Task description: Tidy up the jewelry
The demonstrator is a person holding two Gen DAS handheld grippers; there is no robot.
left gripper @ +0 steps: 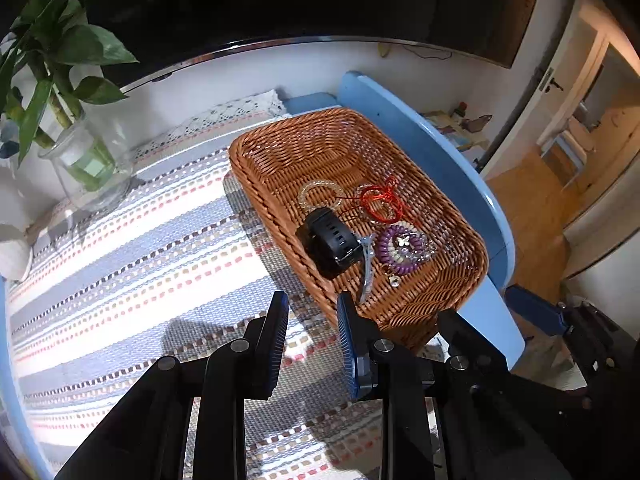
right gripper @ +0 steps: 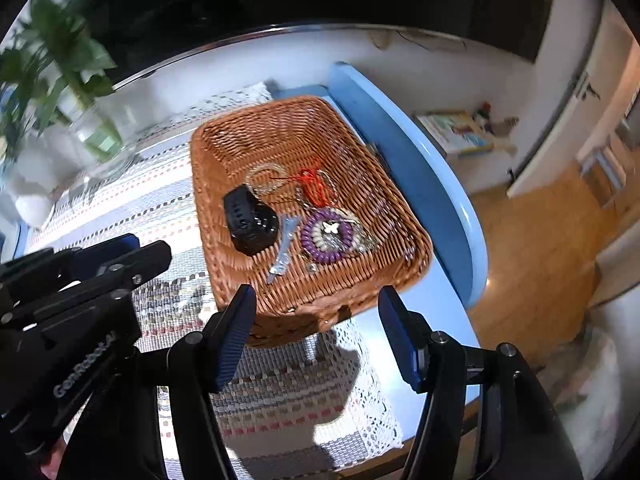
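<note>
A striped woven cloth (left gripper: 140,248) with a white lace border is spread over the pale blue surface (left gripper: 436,148). A clear glass vase (left gripper: 90,168) holding green leafy stems is set near the far left corner of the surface. A stack of colourful books (right gripper: 456,132) is seen beyond the right edge, and a wooden floor (right gripper: 532,248) lies below.

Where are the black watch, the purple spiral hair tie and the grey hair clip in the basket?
black watch (left gripper: 329,240), left wrist view, on the looped strap.
purple spiral hair tie (left gripper: 386,249), left wrist view, on its left coils.
grey hair clip (right gripper: 285,249), right wrist view, on the middle of its long body.
</note>
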